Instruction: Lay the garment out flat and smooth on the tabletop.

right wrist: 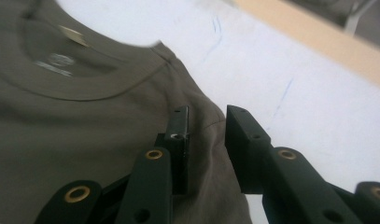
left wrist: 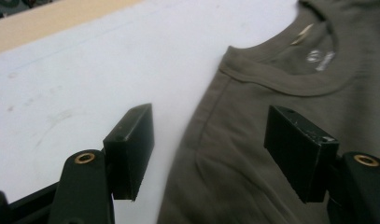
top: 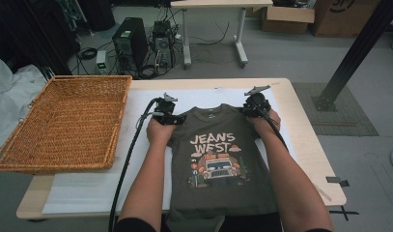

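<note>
An olive T-shirt (top: 218, 145) with a "JEANS WEST" print lies flat, face up, on a white sheet (top: 88, 188), collar away from me. My left gripper (top: 167, 115) sits at the shirt's left shoulder. In the left gripper view its jaws (left wrist: 208, 116) stand wide open, one over the sheet and one over the shirt (left wrist: 253, 154), straddling the shoulder edge. My right gripper (top: 254, 105) is at the other shoulder. In the right gripper view (right wrist: 207, 114) a narrow gap stays between its jaws, low over the shoulder seam of the shirt (right wrist: 85, 126), with the pads not pressing on the cloth.
A large wicker basket (top: 83, 79) stands on the table's left part, beside the sheet. The wooden table edge (top: 305, 125) runs close to the right of the shirt. Computer towers (top: 131, 43) and cables are on the floor beyond the table.
</note>
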`<state>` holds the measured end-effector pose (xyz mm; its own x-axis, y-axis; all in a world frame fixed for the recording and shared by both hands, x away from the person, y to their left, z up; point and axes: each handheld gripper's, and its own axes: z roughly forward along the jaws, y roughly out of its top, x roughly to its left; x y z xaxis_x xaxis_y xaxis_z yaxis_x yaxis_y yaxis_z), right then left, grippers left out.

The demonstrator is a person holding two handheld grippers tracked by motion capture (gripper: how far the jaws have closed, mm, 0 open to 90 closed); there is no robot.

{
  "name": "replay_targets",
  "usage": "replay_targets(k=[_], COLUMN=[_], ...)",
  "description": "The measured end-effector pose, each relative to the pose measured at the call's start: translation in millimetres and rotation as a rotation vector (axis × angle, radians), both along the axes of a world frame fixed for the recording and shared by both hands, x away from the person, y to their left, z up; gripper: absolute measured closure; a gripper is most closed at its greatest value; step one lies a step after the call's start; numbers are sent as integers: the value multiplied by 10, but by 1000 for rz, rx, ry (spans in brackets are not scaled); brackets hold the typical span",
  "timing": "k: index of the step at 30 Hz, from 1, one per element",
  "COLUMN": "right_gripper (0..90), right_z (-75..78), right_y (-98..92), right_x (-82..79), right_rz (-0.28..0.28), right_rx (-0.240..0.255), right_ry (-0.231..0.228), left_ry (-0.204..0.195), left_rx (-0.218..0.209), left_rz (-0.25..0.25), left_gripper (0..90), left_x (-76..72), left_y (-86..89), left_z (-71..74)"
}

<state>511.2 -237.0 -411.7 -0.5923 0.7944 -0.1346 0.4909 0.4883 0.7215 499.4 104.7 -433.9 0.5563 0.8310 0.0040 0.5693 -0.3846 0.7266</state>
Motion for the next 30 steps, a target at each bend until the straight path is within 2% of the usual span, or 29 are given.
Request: replay_targets(k=[2,3,4,5,6,7,9,11,13,19,20,21,23,24,25,26,27,28,29,30], right_gripper=[681,681,680,681,682,682,682,677,674,649,641,632,579,555,576,621,703,813,880,888], right_z=[90,126,157,182,200,211,217,203,169,-33,-59,-87,-148,-187,-229,-288,-298,-293,-278,-254], right_y=[-71,-112,-151,-191,-233,-274,-363,-444,-497,-571,-572,-564,-532,-522,-520,-516,-517,-512,-503,-495], right_x=[-112,-166,-214,-256,-287,-310,-337,-362,-382,-303,-278,-253,-198,-160,-120,-79,-70,-41,-4,45], right_rz=[3,6,5,0,-3,-9,-34,-60,-78,-116,-121,-122,-129,-143,-153,-142,-133,-125,-101,-81], right_rx=[10,24,32,35,40,48,73,108,119,97,101,109,98,82,81,77,83,80,67,41], right_ry=[-28,-39,-46,-54,-56,-58,-54,-44,-26,26,31,37,51,63,83,97,75,74,85,100], left_ry=[10,15,24,28,33,34,10,34,20,0,-6,-15,-19,-18,-36,-46,-53,-71,-86,-93], left_rx=[90,64,58,72,92,112,215,185,188,127,121,129,111,88,76,68,55,39,21,8], left_rz=[-51,-81,-107,-126,-132,-134,-95,-93,-66,-7,-1,9,21,4,-5,-7,-14,-21,-21,-24], left_gripper=[460,546,706,801,864,875,880,880,879,865,840,770,570,542,528,492,478,476,476,476], left_x=[67,85,98,107,122,150,238,362,467,707,713,707,674,641,578,538,485,423,357,296], left_y=[-94,-109,-128,-151,-173,-185,-178,-102,-38,97,100,103,123,140,148,151,158,171,187,204], left_z=[-51,-48,-48,-36,-20,-5,26,37,30,-8,-10,-1,46,84,135,166,210,251,289,321])
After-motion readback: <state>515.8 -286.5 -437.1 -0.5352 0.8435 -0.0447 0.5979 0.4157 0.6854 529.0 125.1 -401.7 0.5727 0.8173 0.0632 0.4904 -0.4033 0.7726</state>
